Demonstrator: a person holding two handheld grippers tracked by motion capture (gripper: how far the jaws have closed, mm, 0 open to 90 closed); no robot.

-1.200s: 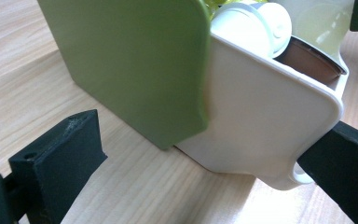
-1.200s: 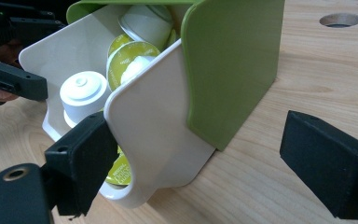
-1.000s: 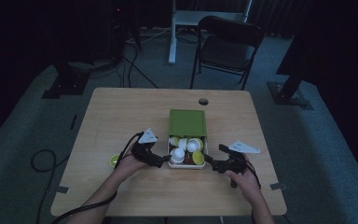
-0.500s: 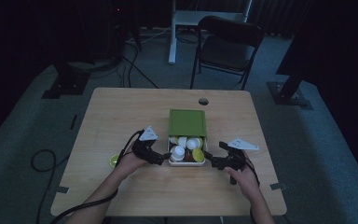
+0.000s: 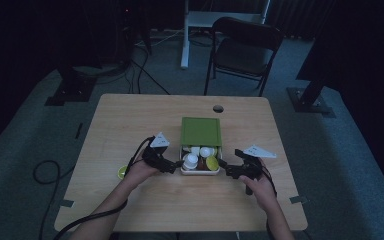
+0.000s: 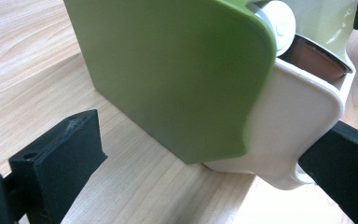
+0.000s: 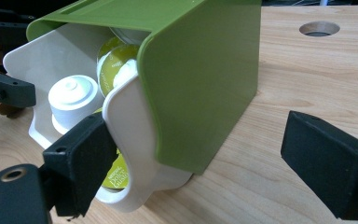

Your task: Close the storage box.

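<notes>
The left gripper (image 5: pixel 169 165) sits at the 9 o'clock side of the white drawer (image 5: pixel 200 171), its jaws spread wide; in the left gripper view one jaw stands clear on bare wood at 7 o'clock while the other meets the drawer's white front corner at 4 o'clock, though whether it presses there cannot be told. The right gripper (image 5: pixel 230 169) mirrors it at the drawer's 3 o'clock side, jaws also wide: in the right gripper view one jaw lies against the white drawer wall (image 7: pixel 130 140) at 7 o'clock, the other hangs apart over the table at 4 o'clock. The drawer is pulled partly out of its green sleeve (image 5: pixel 201 131), toward the person, and holds coffee capsules (image 5: pixel 200 157), white, green and brown. The box stands near the middle of the wooden table (image 5: pixel 130 125); open wood lies all round, most at 12 o'clock up to the round cable hole (image 5: pixel 218 108). A small green capsule (image 5: pixel 122 172) lies on the table just at 9 o'clock of the left hand (image 5: pixel 137 172), partly hidden by it. The high view is dim, so capsule labels are unreadable there; the sleeve hides the drawer's rear.
</notes>
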